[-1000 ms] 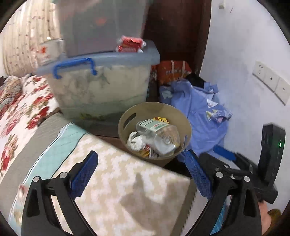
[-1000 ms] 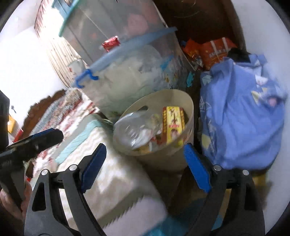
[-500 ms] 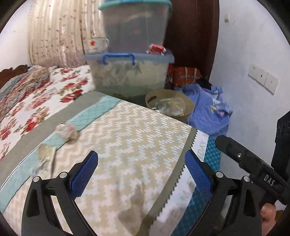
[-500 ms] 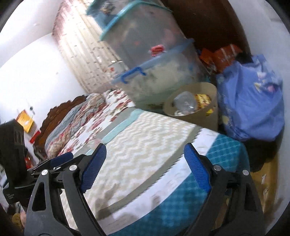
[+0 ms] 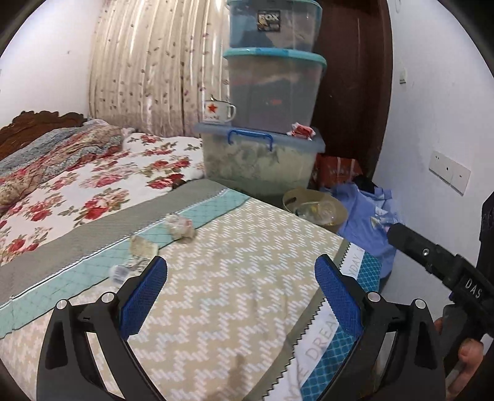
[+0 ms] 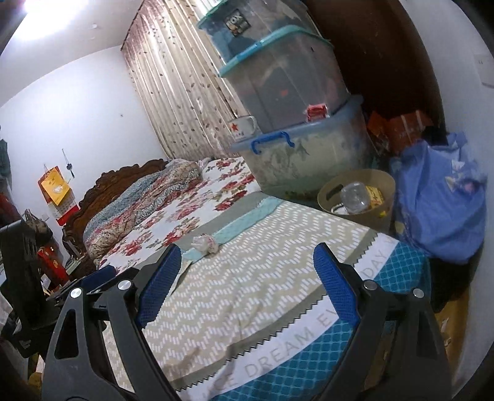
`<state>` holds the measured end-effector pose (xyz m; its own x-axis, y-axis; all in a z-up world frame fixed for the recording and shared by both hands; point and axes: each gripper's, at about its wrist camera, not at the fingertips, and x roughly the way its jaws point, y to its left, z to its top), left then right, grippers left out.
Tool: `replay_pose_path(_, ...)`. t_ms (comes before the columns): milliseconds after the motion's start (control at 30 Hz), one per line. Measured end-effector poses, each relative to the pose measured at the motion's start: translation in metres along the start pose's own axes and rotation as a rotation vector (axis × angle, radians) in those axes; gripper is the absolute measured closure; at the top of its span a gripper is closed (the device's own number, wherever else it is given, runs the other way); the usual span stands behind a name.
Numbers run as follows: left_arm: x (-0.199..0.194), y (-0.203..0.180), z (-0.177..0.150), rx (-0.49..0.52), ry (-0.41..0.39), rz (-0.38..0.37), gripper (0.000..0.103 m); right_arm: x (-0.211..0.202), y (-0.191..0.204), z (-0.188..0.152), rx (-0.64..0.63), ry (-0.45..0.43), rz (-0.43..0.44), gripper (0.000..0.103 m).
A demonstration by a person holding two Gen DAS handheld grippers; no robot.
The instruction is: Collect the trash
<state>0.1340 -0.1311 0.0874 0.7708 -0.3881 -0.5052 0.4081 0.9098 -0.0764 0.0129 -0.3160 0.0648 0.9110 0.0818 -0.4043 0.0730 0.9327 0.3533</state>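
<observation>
White walls [image 5: 40, 55] enclose a small bedroom. A beige patterned curtain [image 5: 154, 68] hangs in the upper middle of the left wrist view, beside a dark brown door [image 5: 349, 101] at upper right. A bed [image 5: 102, 185] with a carved wooden headboard [image 6: 123, 179] fills the left side, spread with a rose-print sheet and a zigzag blanket [image 5: 240, 277]. Wall switches [image 5: 449, 171] sit at right. Bright light glares at the upper left [image 6: 34, 9] of the right wrist view.
</observation>
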Motion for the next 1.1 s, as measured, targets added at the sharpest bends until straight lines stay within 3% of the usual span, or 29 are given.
replay_pose_path(300, -0.021, 0.019, -0.007, -0.031, -0.033, 0.026, 0.011, -0.007, 0.027, -0.001, -0.035, 0.0, 0.011, 0.016)
replay_pose_path(1100, -0.038, 0.024, -0.011, -0.013, -0.081, 0.065, 0.011, -0.009, 0.035, -0.004, -0.041, 0.007, 0.011, 0.016)
